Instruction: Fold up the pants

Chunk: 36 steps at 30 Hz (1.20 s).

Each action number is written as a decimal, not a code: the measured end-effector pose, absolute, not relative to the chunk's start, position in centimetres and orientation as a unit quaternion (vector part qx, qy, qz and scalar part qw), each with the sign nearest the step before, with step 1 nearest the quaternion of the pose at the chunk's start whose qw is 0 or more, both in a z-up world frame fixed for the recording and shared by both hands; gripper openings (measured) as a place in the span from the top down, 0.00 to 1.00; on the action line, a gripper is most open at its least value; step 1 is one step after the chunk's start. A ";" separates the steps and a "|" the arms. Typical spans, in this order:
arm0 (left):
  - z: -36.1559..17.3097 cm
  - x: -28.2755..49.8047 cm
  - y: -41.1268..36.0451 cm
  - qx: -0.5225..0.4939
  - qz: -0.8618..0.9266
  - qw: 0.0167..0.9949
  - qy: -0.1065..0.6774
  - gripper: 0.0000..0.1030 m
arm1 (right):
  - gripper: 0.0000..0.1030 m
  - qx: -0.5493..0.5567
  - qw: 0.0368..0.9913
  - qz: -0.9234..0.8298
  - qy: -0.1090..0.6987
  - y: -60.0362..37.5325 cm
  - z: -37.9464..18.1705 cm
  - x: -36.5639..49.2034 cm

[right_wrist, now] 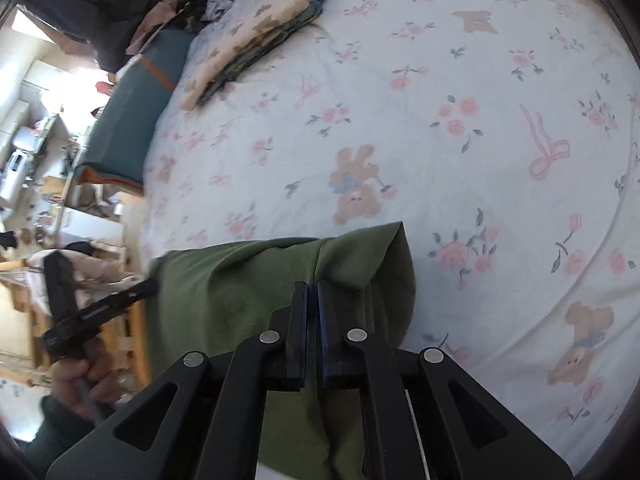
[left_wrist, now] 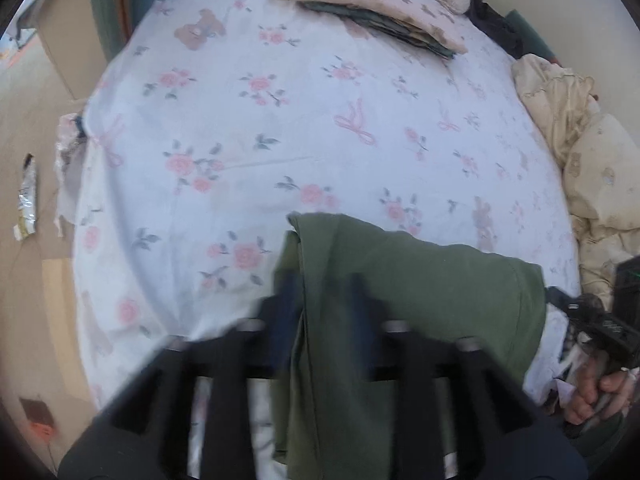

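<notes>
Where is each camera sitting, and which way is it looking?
Left wrist: sits on the left gripper, looking along its fingers across the flowery bed sheet toward the folded clothes stack; the right hand shows at the right edge.
Right wrist: sits on the right gripper, looking across the same bed sheet; the left hand shows at the left edge.
Shared: both see the green pants, pinched by the right gripper, and the same stack.
</notes>
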<state>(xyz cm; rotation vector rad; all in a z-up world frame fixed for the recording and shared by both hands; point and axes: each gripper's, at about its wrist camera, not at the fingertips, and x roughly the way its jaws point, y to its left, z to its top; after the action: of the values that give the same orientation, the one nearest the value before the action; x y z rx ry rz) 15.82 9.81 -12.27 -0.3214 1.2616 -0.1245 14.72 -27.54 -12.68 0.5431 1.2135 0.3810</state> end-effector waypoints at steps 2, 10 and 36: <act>-12.1 16.0 10.6 -0.164 -0.048 0.796 0.580 0.50 | 0.90 0.245 0.782 0.180 0.545 -27.8 -11.3 14.8; -13.8 19.2 11.2 -0.197 -0.038 0.778 0.596 0.49 | 0.51 0.194 0.766 0.176 0.587 -24.8 -12.8 19.1; -14.9 20.4 8.3 -0.154 -0.054 0.785 0.598 0.96 | 1.00 0.282 0.781 0.094 0.549 -28.0 -17.1 17.4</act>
<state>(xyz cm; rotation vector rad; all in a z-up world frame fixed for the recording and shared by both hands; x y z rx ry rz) 20.37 8.34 -14.86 -0.3323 1.2902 -0.1168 17.41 -27.98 -17.09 0.6100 1.1868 0.2025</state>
